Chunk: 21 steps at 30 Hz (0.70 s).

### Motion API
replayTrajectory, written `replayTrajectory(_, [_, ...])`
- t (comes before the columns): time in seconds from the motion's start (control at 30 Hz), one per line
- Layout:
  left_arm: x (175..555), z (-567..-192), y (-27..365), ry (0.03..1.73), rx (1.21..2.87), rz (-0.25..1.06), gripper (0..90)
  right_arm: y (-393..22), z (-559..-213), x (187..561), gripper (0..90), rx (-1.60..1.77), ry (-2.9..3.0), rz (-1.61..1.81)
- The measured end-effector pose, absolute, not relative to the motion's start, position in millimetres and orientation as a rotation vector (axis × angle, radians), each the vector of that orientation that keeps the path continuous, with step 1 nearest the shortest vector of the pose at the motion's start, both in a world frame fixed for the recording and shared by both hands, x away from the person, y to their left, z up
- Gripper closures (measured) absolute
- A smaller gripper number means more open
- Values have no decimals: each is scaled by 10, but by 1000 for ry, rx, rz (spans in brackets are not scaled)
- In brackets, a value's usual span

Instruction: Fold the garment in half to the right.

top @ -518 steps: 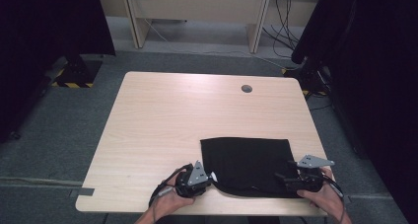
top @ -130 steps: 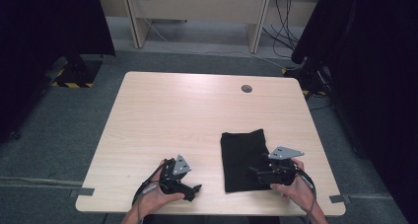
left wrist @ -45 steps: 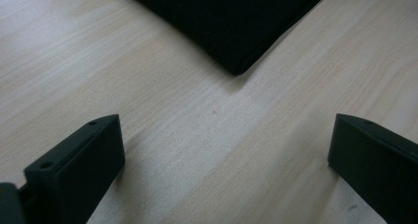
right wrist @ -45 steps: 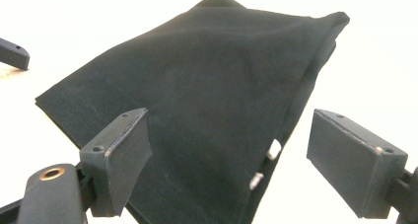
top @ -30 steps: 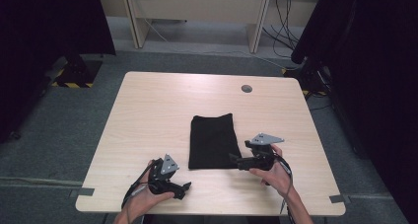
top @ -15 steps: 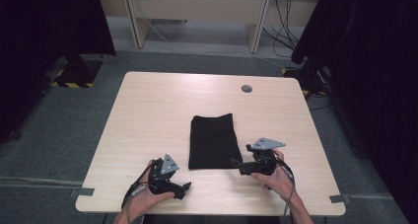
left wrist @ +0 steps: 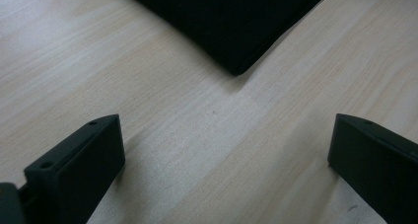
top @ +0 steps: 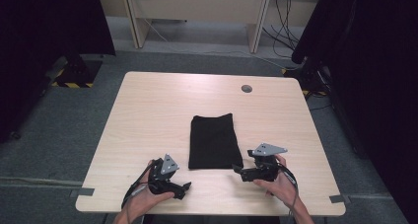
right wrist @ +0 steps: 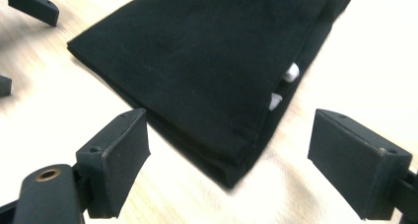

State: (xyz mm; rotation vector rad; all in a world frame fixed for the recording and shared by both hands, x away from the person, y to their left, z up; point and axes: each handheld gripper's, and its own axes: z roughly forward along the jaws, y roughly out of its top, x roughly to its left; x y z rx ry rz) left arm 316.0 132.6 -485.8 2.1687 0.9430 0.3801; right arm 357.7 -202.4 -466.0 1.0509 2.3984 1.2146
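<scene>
Right now your folded black cloth (top: pixel 214 141) lies flat near the middle of the wooden table (top: pixel 148 110), long axis running from 12 to 6 o'clock in the high view. Both near corners point toward you.

Right gripper (top: pixel 238 171): jaws spread wide, nothing between them, tips just beside the cloth's near right corner. In the right gripper view that corner (right wrist: pixel 231 172) sits between the two jaws and slightly ahead, stacked layer edges showing along the side, two small white bits (right wrist: pixel 283 86) peeking from the fold.

Left gripper (top: pixel 185 188): also wide open and empty, resting lower on the table, at about 7 o'clock from the cloth. In the left gripper view the near left corner (left wrist: pixel 236 68) lies ahead at roughly 12 o'clock, apart from both jaws with bare wood in between.

Judgement: your right gripper is the nearer one and already lined up on its corner. A short push forward would put the layers inside the jaws. Your left needs a longer reach up and inward before it can take its corner.
</scene>
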Motion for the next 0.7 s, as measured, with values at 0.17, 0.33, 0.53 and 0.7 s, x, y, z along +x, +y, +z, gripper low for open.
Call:
replayTrajectory(0.17, [3159, -4858, 1326, 943, 2169, 380, 0, -2080, -4686, 3530, 162, 1058, 2403, 1198])
replayTrajectory(0.33, [3159, -4858, 1326, 943, 2169, 381, 0, -2144, -4699, 3489, 162, 1068, 2395, 1181])
replayTrajectory(0.53, [3159, -4858, 1326, 943, 2169, 380, 0, -2216, -4717, 3434, 162, 1087, 2393, 1172])
replayTrajectory(0.7, [3159, -4858, 1326, 943, 2169, 380, 0, -2262, -4751, 3398, 162, 1093, 2395, 1159])
